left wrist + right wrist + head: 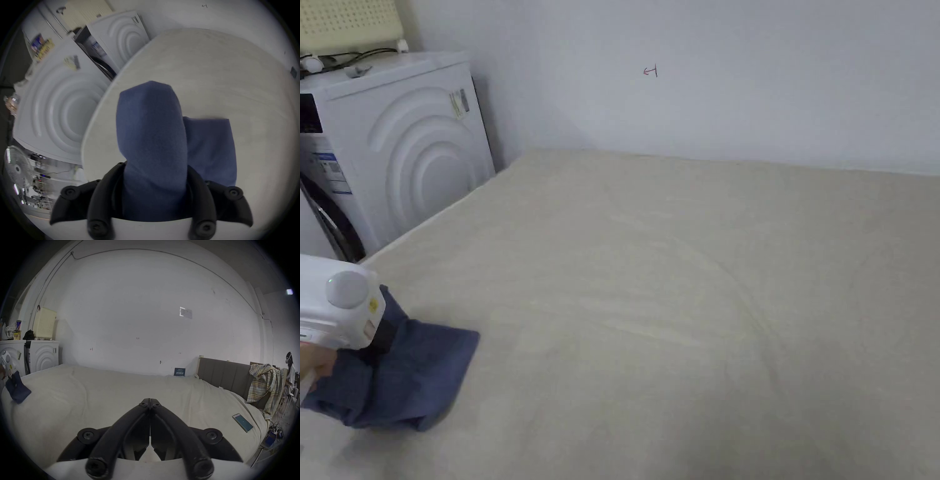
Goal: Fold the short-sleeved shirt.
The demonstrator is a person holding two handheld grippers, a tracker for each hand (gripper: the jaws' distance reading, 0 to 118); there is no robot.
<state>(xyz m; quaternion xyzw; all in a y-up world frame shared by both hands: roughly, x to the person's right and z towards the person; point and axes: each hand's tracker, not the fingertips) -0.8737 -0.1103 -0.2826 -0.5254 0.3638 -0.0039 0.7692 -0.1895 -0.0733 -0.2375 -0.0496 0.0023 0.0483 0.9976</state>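
One blue shirt (152,138) clamped in left gripper (155,186) jaws over bed (687,269); right gripper (150,402) jaws closed, empty; two washers (43,356).

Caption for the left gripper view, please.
Left hand-held gripper clamps folded blue shirt above beige bed.

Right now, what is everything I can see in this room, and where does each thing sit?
Shirt: one, dark blue, folded small, near the bed's left corner, partly lifted.
Bed: one, beige cover, against the white wall.
Washing machines: two, white, side by side left of the bed.
Perforated box: one, cream, on top of a machine.
Phone: one, teal screen, on the bed's right side.
Plaid shirt: one, yellow and grey, draped over the headboard.
Fan: one, white, beyond the machines.
Another person: one, far right.
Left tool: black jaws clamped on the blue shirt.
Right tool: black jaws closed, empty, above the bed.
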